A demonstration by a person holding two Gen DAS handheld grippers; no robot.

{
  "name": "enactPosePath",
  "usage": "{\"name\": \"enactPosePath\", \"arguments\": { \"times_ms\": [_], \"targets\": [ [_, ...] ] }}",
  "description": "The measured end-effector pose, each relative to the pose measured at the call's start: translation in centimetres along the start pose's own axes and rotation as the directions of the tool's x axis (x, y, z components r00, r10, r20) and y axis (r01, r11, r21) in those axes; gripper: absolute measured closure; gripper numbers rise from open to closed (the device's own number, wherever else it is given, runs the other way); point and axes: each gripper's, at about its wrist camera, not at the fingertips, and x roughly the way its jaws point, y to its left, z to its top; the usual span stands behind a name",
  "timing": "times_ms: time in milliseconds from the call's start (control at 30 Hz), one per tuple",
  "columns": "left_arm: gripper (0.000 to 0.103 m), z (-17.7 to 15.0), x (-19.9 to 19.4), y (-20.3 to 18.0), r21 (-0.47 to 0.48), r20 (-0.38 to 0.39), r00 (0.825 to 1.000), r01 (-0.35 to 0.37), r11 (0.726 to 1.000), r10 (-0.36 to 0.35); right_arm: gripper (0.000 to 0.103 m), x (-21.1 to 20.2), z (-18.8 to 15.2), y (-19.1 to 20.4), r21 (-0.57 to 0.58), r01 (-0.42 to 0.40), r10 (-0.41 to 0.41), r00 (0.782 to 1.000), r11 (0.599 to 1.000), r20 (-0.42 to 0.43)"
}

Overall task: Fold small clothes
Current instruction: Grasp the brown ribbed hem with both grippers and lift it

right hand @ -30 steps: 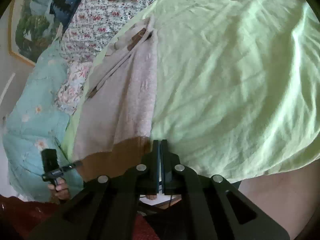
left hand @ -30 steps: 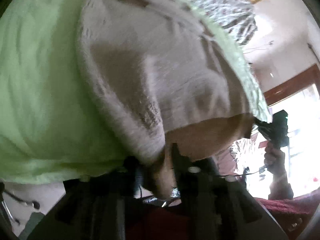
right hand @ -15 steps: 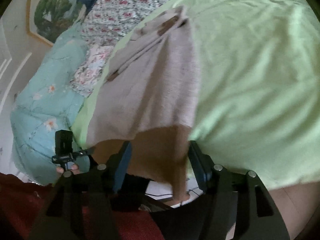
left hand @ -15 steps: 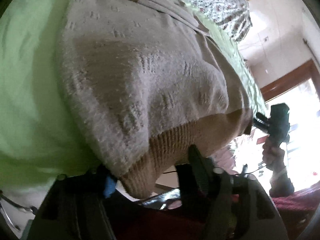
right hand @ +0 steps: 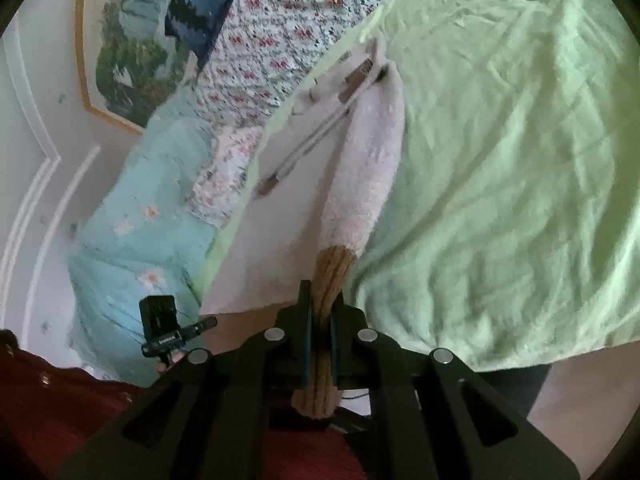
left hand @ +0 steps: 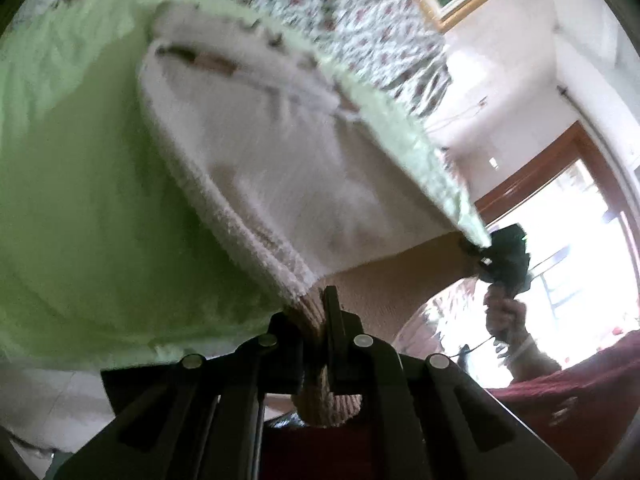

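Room: a bedroom; a bed under a light green sheet [right hand: 500,168], a floral quilt [right hand: 280,36] and a pale blue flowered cover [right hand: 140,224] toward its head, and a gold-framed landscape painting [right hand: 120,60] on a white panelled wall.
Left jaws: the left gripper [left hand: 320,312] is pressed together on the tan ribbed hem [left hand: 312,308] of a small knitted sweater [left hand: 280,152]; the bunched rib pokes out behind the fingers.
Right jaws: the right gripper [right hand: 320,312] pinches the same tan rib band at the opposite bottom corner, with a roll of hem hanging out below the fingers.
Sweater: cream knit body with a tan hem, lying along the near edge of the bed on the green sheet, its far end with small brown tabs or toggles [right hand: 356,76] pointing toward the quilt; the near end is lifted between the two grips.
Why held so: one grip at each bottom corner probably keeps the hem stretched straight, so the lower half can be carried over the upper half in one even fold.
Person: a hand [left hand: 504,316] holds the right gripper's handle; a dark red garment [right hand: 60,400] shows below.
Writing: a faint pale mark on the left gripper's black camera block [right hand: 160,320], too small to read; no brand legible elsewhere.
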Motion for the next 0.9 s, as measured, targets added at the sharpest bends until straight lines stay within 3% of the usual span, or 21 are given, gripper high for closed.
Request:
{"name": "enactPosePath", "arguments": {
  "times_ms": [200,467,733,900],
  "targets": [
    [0.097,3.3,-2.9,-1.9,0.011,0.137,0.989,0.053,0.999,-0.054,0.095,0.0,3.2,2.2,-0.003,-0.097,0.097,0.992,0.995,0.078],
    [0.097,10.5,-4.9,-2.2,0.048,0.292,0.955,0.04,0.998,-0.053,0.095,2.1,10.6,5.6,-0.079,-0.136,0.148,0.974,0.988,0.174],
    [0.097,21.2,-3.3,0.1,0.007,0.379,0.925,-0.034,0.999,0.029,0.095,7.4,20.3,6.0,-0.053,-0.062,0.073,0.969,0.997,0.237],
    [0.097,27.2,-0.3,2.5,-0.036,0.377,0.921,-0.091,0.995,0.098,0.095,11.6,26.3,6.2,-0.048,0.025,-0.012,0.968,0.999,0.25]
  ]
}}
